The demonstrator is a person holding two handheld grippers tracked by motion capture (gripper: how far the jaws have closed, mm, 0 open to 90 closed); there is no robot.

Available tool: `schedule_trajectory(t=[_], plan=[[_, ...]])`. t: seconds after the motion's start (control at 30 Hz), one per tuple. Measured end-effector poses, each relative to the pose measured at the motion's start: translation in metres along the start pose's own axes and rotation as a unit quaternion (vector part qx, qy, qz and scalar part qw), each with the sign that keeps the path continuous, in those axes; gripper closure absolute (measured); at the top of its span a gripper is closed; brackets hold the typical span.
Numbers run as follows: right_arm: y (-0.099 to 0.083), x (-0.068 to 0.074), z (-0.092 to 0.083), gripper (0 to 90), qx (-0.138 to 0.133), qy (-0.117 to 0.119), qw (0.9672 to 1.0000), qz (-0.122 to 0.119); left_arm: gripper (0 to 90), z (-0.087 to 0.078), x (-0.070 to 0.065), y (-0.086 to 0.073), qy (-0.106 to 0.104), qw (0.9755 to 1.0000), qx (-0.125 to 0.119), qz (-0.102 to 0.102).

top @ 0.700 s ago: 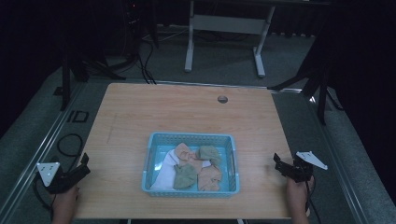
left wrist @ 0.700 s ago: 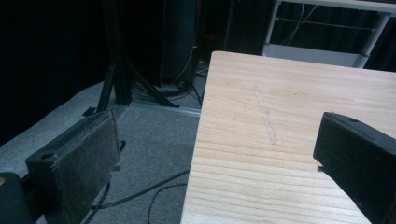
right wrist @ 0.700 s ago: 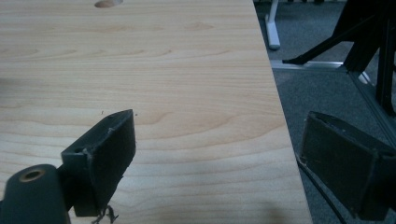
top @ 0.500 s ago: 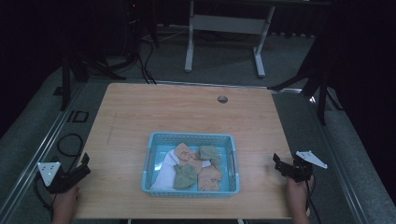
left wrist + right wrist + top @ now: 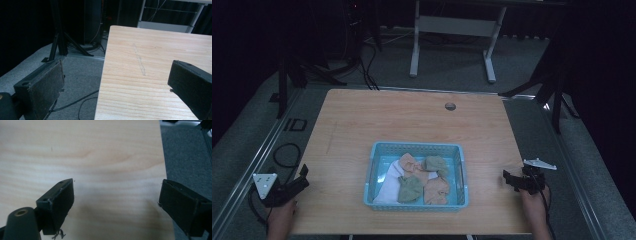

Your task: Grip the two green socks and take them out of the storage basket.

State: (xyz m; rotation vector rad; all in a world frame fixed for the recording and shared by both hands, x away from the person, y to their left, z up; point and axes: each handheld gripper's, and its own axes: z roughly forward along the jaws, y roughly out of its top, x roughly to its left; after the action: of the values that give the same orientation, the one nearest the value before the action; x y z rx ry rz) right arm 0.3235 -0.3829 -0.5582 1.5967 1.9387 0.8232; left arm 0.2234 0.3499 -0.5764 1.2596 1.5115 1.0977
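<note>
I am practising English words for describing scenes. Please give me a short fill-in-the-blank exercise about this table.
1. The cloth pieces lie inside a ____ basket.
2. Both the left tongs and the right tongs are ____.
3. The basket stands on a ____ table.

Missing words: blue; open; wooden

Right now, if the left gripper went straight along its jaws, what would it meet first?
Probably nothing soon: the left gripper points along the table near its left edge, bare wood ahead, wide of the basket.
</note>
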Motion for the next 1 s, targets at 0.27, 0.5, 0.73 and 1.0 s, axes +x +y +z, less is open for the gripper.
schedule_trajectory(t=[0.27, 0.5, 0.73, 1.0], plan=[[0.004, -0.006, -0.011, 13.1, 0.108, 0.051, 0.9914, -0.053, 0.7, 0.001, -0.001, 0.000, -0.001, 1.0000, 0.002, 0.000], [0.009, 0.003, -0.021, 14.6, 0.220, 0.092, 0.9638, -0.120, 0.7, 0.001, 0.000, 0.000, -0.003, 1.0000, 0.002, 0.000], [0.014, 0.010, -0.025, 15.7, 0.283, 0.098, 0.9368, -0.181, 0.7, 0.001, 0.000, 0.000, -0.004, 1.0000, 0.003, 0.000], [0.019, 0.029, -0.030, 14.5, 0.330, 0.142, 0.8873, -0.289, 0.7, 0.001, 0.000, 0.000, -0.005, 1.0000, 0.004, 0.001]])
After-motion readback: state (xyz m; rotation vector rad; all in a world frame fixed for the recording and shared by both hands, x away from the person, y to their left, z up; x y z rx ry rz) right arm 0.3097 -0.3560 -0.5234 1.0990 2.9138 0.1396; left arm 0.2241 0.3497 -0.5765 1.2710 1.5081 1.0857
